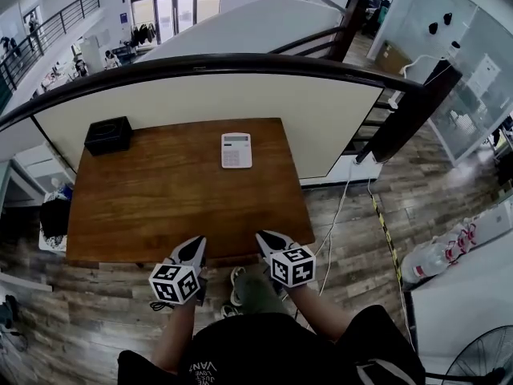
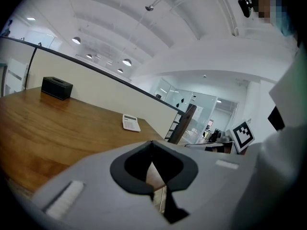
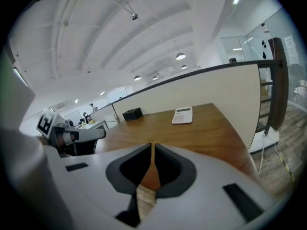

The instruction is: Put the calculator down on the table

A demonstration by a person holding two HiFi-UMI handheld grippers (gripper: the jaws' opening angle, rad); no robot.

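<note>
With the calculator point(image 1: 236, 150) lying flat on the worktop point(image 1: 160, 207), well right of the black box point(image 1: 108, 135), and your left gripper point(image 1: 195, 242) and right gripper point(image 1: 264, 237) both showing jaws closed and empty, any reach toward it could only shove it askew.

calculator point(image 1: 236, 150) keys too small to read, fan point(image 1: 481, 363) cut off at corner
</note>
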